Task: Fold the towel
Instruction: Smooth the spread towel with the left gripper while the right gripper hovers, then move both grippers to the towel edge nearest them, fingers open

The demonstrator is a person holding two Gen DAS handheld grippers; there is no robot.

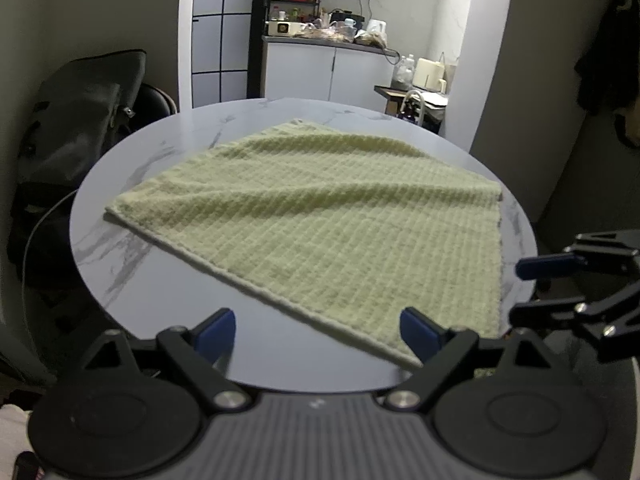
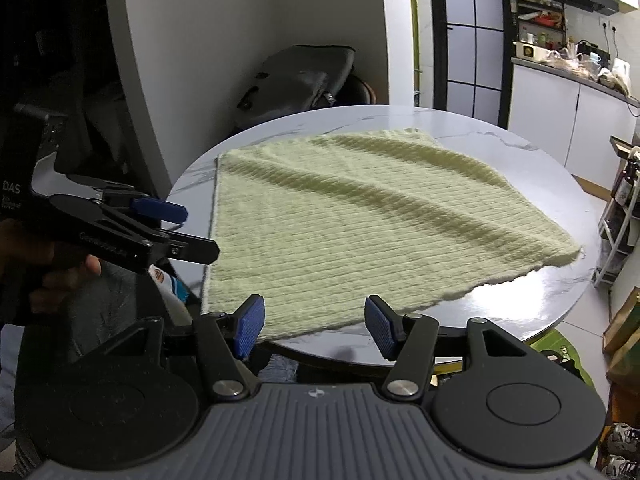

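A pale green waffle-weave towel (image 1: 320,216) (image 2: 360,216) lies spread on a round white marble table (image 1: 168,160) (image 2: 500,144), with soft ripples across it. Its near corner reaches the table's front edge. My left gripper (image 1: 318,334) is open just over that front edge, its right blue pad above the towel's near corner, with nothing between the fingers. In the right wrist view it shows at the left (image 2: 200,232), open beside the towel's left edge. My right gripper (image 2: 316,328) is open at the towel's near edge, holding nothing. It also appears open at the right (image 1: 528,292).
A dark bag (image 1: 84,120) (image 2: 296,76) rests on a chair behind the table on the left. A kitchen counter (image 1: 328,64) with clutter stands at the back. A metal shelf rack (image 2: 620,216) and bags stand to the table's right. A hand (image 2: 60,272) holds the left gripper.
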